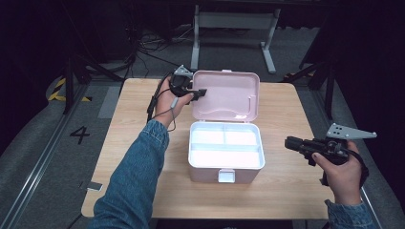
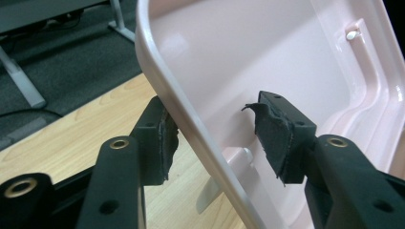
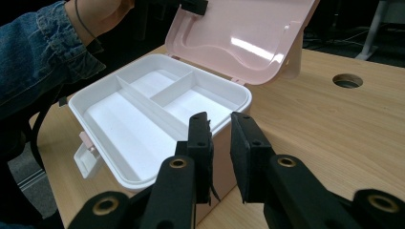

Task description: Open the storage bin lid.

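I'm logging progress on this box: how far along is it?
Done: the pink lid stands raised, and the white tray with its dividers is exposed, with nothing in it. In hand: the left gripper straddles the lid's edge, jaws apart on either side, not clamping. The right gripper waits beside the box, nothing between its jaws. Left: probably letting go and drawing the left hand away.

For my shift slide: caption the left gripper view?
Open left tool straddling the raised pink lid edge, pads not pressing.
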A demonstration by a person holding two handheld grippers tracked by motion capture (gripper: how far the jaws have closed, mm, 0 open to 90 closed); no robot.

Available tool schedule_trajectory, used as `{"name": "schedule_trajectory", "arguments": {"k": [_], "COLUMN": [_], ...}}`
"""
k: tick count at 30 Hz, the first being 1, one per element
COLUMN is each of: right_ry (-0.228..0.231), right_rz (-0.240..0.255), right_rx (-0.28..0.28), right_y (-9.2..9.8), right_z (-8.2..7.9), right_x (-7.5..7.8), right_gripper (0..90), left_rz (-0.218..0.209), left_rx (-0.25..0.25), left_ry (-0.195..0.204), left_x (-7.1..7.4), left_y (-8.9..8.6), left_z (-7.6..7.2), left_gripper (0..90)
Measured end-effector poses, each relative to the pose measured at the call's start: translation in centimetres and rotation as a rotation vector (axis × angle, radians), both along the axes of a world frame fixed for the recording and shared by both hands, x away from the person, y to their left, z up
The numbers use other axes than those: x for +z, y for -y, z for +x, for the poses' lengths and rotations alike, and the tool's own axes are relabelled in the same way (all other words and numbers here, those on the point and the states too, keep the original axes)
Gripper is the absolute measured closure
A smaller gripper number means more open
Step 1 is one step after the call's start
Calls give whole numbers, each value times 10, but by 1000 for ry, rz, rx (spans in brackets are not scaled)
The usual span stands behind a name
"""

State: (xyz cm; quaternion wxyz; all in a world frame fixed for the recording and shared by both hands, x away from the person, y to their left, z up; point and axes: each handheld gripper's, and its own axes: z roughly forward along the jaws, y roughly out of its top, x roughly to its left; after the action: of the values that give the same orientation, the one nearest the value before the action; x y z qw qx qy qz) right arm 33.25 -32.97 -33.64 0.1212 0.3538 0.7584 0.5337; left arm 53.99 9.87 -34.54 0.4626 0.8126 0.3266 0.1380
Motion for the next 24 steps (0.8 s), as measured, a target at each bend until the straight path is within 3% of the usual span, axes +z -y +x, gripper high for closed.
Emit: {"name": "schedule_trajectory", "arguments": {"k": [8,12,20,24], "right_ry": [8,9,7,2], "right_rz": [-11,-15,-8,-4], "right_rx": [-3,-10,-16,-15], "right_y": [-1,1,2,1], "right_z": [-2,-2,-2,-3], "right_x": [1,0,0,0], "right_gripper": [774,769,753,751], "left_rz": [1,-20,20,-3], "left_rx": [0,8,27,33], "left_ry": [-38,-78,-121,-162], "left_x": [-13,-20,-29,-36], "left_y": [1,0,-3,-5], "left_z": [6,10,12,14], "left_gripper": [448,442,436,433]}}
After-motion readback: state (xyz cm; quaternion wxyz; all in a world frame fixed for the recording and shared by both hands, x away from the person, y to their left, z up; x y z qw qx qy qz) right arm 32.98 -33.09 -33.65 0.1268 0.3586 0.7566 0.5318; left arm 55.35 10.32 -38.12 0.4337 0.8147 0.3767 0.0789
